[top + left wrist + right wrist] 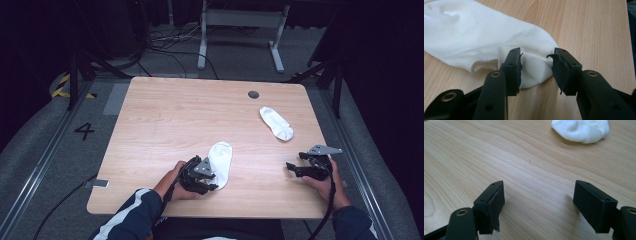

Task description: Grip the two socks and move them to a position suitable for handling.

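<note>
A lab: bare wooden table (165, 115) on metal rails (42, 162), floor cables (170, 42), dark curtains around.

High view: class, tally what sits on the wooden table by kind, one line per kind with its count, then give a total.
White socks: 2 (near sock, far sock)
Hand-held tongs: 2 (left tongs, right tongs)
Total: 4

High view: overhead, facing forward across the table (165, 115). Gripper views: low, close to tabletop. All share the wood surface.
</note>
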Available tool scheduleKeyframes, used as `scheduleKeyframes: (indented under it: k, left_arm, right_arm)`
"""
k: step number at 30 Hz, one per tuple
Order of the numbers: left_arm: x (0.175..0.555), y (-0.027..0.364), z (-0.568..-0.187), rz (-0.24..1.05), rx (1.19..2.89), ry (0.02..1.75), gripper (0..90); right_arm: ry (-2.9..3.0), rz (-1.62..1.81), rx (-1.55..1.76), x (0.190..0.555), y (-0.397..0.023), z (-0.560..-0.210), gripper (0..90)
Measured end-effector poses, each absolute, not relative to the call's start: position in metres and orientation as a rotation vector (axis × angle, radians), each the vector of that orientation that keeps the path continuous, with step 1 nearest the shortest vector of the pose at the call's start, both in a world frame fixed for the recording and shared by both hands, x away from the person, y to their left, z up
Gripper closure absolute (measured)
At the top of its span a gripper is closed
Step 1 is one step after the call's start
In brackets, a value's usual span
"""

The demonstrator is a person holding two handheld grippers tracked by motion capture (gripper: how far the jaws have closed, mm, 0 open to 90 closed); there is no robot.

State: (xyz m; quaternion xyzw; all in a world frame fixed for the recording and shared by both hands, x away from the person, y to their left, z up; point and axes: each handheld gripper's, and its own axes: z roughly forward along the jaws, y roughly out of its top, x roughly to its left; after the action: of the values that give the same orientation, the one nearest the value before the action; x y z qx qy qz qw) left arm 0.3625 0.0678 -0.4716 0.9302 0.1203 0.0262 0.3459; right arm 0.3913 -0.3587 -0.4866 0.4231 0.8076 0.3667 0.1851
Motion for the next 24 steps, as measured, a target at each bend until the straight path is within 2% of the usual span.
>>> scheduleKeyframes:
  k: [6,8,14,17,19,24]
  left_arm:
    - [0.363,0.058,-0.472,0.084,2.419,0.311,55.3]
    - [0.362,0.054,-0.469,0.097,2.441,0.302,48.9]
    - [0.355,0.063,-0.45,0.108,2.422,0.273,42.1]
    - [0.349,0.079,-0.439,0.171,2.44,0.283,39.2]
    - [0.347,0.085,-0.438,0.198,2.451,0.304,35.5]
    - [0.343,0.132,-0.444,0.258,2.454,0.441,32.6]
  right_arm:
    - [2.277,1.034,1.191,0.391,-0.359,-0.487,25.4]
    - [2.277,1.034,1.192,0.391,-0.359,-0.487,25.4]
    - [2.282,1.036,1.186,0.392,-0.359,-0.486,25.8]
    - [2.28,1.024,1.167,0.392,-0.358,-0.485,33.0]
    - [2.267,1.044,1.178,0.396,-0.359,-0.481,34.5]
    - [2.142,1.108,1.214,0.411,-0.367,-0.46,46.3]
